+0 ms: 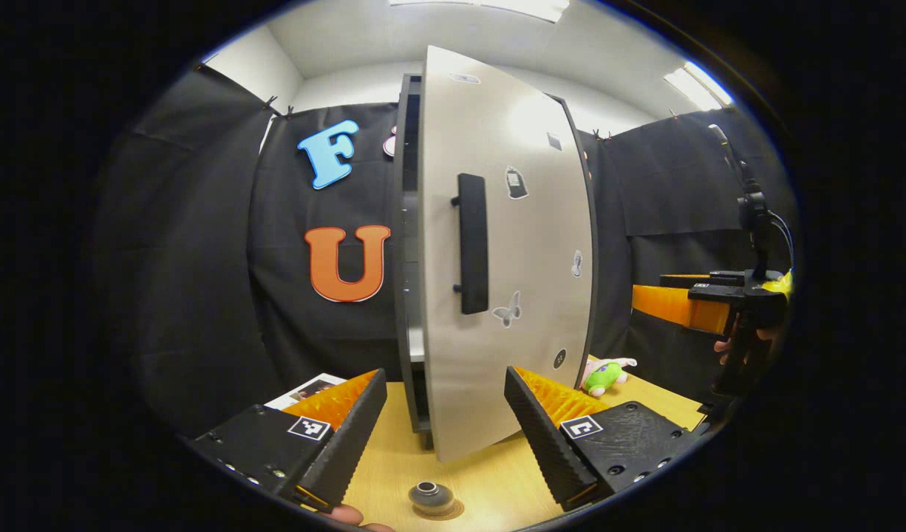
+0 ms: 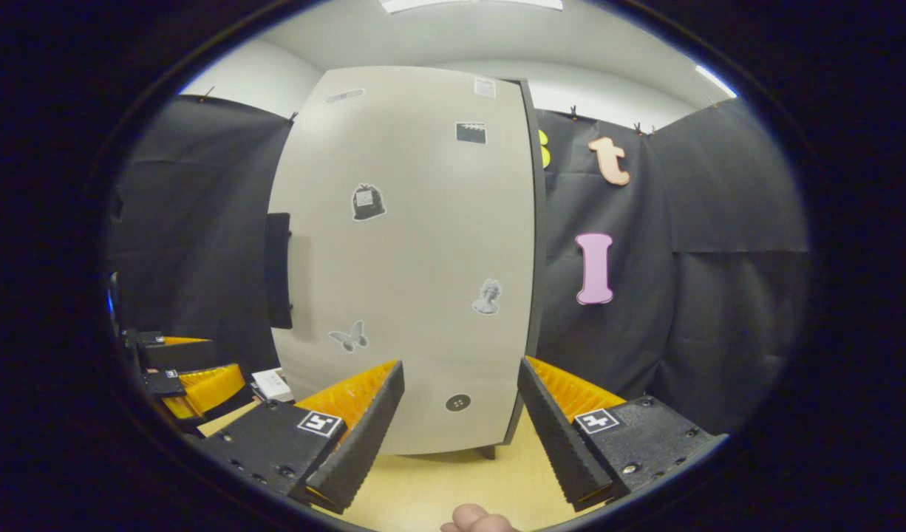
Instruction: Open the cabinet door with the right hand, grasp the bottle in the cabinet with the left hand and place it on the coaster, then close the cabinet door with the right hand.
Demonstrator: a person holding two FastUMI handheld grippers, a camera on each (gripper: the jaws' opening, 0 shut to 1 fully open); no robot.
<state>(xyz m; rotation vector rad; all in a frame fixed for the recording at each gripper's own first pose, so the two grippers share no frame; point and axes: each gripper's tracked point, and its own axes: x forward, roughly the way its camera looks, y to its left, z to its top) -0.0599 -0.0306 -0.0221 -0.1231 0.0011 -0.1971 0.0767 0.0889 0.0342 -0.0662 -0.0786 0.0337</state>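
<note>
Left claw fingers apart, nothing between them. Bottle on coaster, on the desk just below the claw's gap. Cabinet door ajar straight ahead, handle facing it. Right claw spread wide, empty, door face directly ahead.

Cabinet door was seen as pale grey-beige, dotted with small black-and-white stickers, a butterfly sticker among them. Door handle was black; cabinet frame dark grey. Counter was noted as light yellowish wood. Bottle was dark grey with a silvery rim, on a brownish coaster. Plush toy was green and pink.
</note>
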